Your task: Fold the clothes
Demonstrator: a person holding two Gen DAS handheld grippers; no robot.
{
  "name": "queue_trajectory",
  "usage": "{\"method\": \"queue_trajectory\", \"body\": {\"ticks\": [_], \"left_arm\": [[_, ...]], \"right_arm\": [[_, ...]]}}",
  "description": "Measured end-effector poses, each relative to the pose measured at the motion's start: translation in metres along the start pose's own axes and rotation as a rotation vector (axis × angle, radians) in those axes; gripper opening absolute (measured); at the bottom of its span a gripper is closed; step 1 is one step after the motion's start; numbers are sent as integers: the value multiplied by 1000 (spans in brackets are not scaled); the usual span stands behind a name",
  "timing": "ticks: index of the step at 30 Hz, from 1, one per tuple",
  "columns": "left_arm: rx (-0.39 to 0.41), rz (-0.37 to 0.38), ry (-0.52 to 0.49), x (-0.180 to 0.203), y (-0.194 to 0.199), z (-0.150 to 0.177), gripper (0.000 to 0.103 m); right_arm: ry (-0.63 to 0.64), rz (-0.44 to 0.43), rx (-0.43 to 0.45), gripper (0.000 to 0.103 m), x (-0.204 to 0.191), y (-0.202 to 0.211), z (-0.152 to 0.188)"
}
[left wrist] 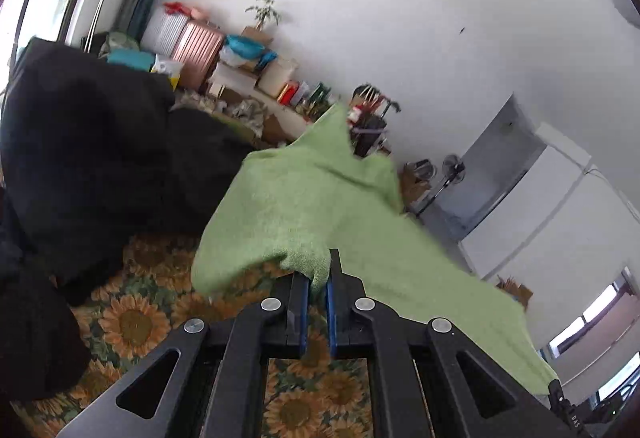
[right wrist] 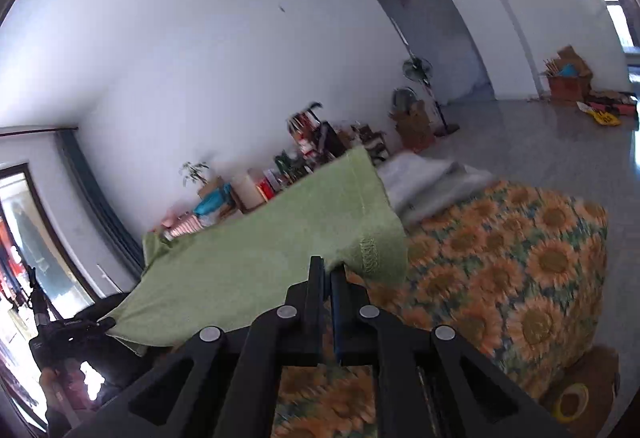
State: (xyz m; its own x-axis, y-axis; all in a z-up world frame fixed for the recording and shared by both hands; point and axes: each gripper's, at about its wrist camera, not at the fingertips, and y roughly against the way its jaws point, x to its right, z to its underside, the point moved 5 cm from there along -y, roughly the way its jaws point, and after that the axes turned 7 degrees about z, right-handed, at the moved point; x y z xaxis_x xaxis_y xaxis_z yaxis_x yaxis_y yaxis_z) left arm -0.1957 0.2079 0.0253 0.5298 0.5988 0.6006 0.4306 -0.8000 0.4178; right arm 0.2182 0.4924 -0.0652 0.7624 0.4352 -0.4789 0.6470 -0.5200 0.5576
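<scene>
A light green knit garment [left wrist: 320,206] hangs stretched in the air above the sunflower-print bed cover [left wrist: 132,318]. My left gripper [left wrist: 318,278] is shut on one edge of it. My right gripper [right wrist: 327,270] is shut on the opposite edge of the green garment [right wrist: 280,238], near a stitched hem. The cloth spans between the two grippers, and the right gripper shows at the lower right of the left wrist view [left wrist: 560,394]. The left gripper shows at the lower left of the right wrist view [right wrist: 72,326].
A pile of black clothes [left wrist: 80,158] lies on the bed at left. A grey-white folded cloth [right wrist: 424,182] lies at the far side of the bed cover [right wrist: 520,278]. Boxes, a pink suitcase [left wrist: 198,54] and a standing fan [right wrist: 420,78] line the far wall.
</scene>
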Motion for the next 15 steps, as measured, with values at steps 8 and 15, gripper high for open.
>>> {"method": "queue_trajectory", "body": {"ticks": [8,15], "left_arm": [[-305,-151,0,-82,-64,128,6],[-303,-293,-328,-63,-48,145,55]], "right_arm": [[-151,71,-156,4,86,-26,65],[-55,202,-171,10,76,-22,78]]}}
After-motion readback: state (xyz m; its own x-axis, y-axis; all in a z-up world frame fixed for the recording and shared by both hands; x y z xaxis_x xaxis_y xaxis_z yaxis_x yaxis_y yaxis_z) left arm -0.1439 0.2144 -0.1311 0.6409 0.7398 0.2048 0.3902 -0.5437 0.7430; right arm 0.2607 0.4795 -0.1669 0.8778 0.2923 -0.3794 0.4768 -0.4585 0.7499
